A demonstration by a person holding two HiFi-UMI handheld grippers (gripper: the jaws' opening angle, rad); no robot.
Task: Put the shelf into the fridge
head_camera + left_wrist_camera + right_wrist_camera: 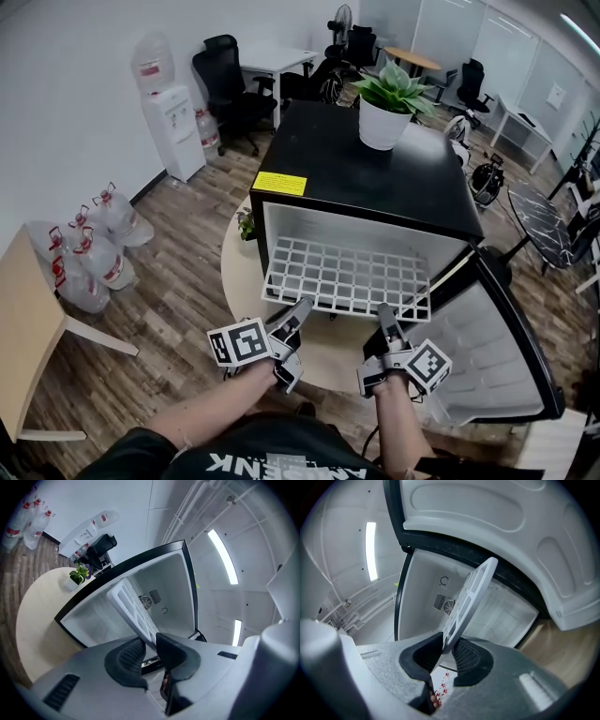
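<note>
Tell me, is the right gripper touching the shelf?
Touching. In the right gripper view, the right gripper clamps the edge of the white grid shelf between both jaws.

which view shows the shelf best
The head view: the whole white grid shelf shows, partly inside the fridge, with the left gripper and right gripper clamped on its front edge. Both gripper views show it only edge-on between their jaws.

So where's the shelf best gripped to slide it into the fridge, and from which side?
By its front rim, from the person's side, one grip near each end. The shelf lies flat and wide, its rear in the fridge, leaving only that rim free; the left gripper and right gripper clamp it there.
</note>
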